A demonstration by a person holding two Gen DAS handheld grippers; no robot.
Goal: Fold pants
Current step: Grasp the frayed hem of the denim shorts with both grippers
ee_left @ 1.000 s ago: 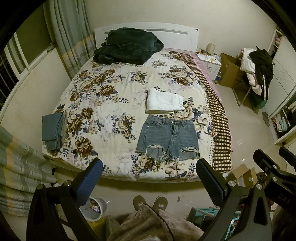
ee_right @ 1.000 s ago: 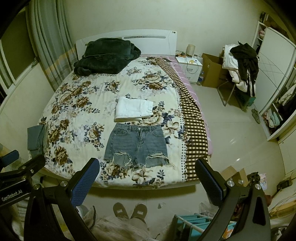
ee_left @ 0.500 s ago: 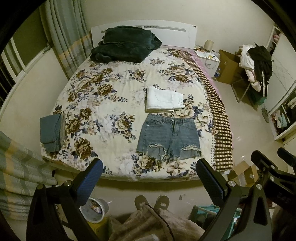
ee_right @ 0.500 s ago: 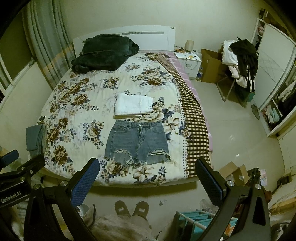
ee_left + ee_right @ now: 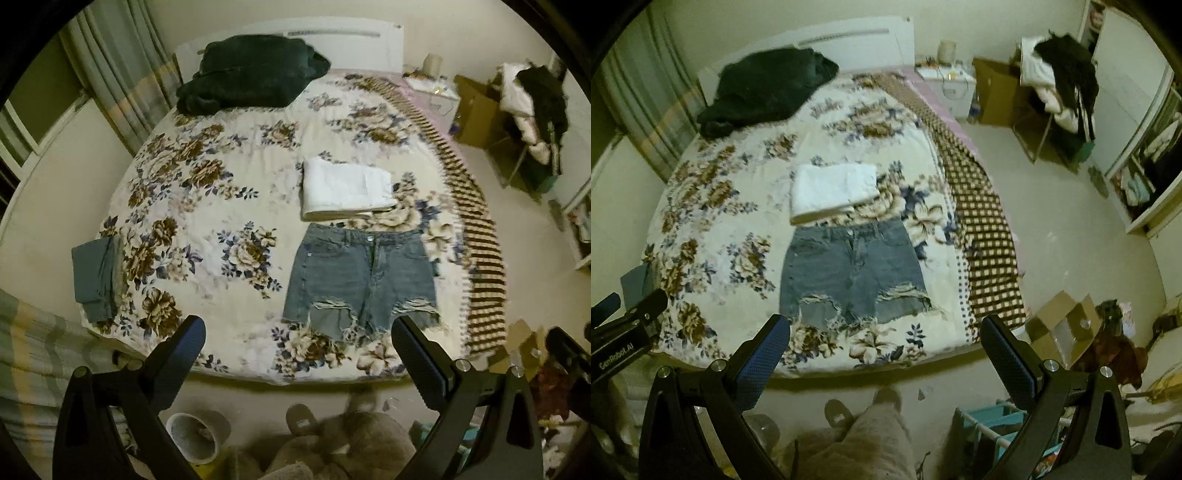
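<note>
A pair of faded blue denim shorts with frayed, ripped hems lies spread flat on the bed's cream quilt printed with brown and blue flowers, waistband towards the headboard and ragged leg openings towards the foot. The shorts sit on the right half of the quilt near its foot edge. Just beyond their waistband, almost touching it, rests a neatly folded white garment.

Further from the shorts, up by the white headboard, a bulky dark green blanket is heaped on the quilt. Well to the left of the shorts, at the quilt's far left edge, lies a folded grey-blue cloth. To the right of the shorts a brown-and-cream checked cover runs down the side of the bed.

Both tools hang in the air over the floor at the foot of the bed, short of the shorts and touching nothing. The left gripper has its two blue-padded fingers spread wide with nothing between them. The right gripper is the same, its fingers parted and empty. Below them, a person's slippered feet stand on the pale floor beside the bed.
</note>
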